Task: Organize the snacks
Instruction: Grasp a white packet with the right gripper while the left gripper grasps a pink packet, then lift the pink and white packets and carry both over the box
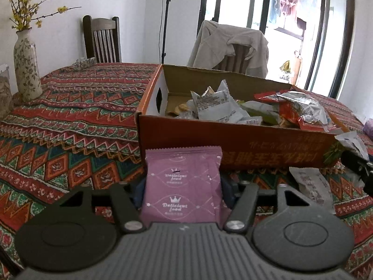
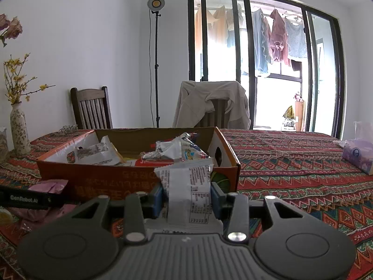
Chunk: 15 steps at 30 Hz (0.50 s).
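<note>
My left gripper is shut on a purple snack packet and holds it just in front of the near wall of an orange cardboard box. The box holds several loose snack packets. My right gripper is shut on a white snack packet, in front of the near right corner of the same box. The purple packet and the left gripper's body show at the left of the right wrist view. Another white packet lies on the tablecloth right of the left gripper.
A patterned tablecloth covers the table. A flowered vase stands at the far left. A purple tissue pack sits at the right. Two chairs stand behind the table, one draped with a beige jacket.
</note>
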Each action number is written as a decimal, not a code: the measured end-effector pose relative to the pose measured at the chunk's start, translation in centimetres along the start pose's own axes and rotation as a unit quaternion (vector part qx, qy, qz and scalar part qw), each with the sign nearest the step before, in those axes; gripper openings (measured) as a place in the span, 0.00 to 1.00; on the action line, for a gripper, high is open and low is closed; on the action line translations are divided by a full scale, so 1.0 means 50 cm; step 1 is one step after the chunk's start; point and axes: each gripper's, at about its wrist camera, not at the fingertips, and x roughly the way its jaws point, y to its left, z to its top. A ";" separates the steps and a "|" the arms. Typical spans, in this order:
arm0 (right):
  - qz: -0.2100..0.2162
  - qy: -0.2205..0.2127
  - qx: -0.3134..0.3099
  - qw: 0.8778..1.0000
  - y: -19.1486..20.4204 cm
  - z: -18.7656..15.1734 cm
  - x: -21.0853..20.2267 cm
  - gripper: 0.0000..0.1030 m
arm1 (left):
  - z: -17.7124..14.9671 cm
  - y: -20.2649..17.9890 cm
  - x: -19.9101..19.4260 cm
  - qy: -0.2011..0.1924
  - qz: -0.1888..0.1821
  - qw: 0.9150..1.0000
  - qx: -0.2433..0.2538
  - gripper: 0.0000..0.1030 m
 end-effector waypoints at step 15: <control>0.000 -0.006 -0.001 1.000 0.001 -0.002 -0.004 0.39 | 0.003 0.010 -0.058 -0.043 -0.010 0.999 -0.004 0.60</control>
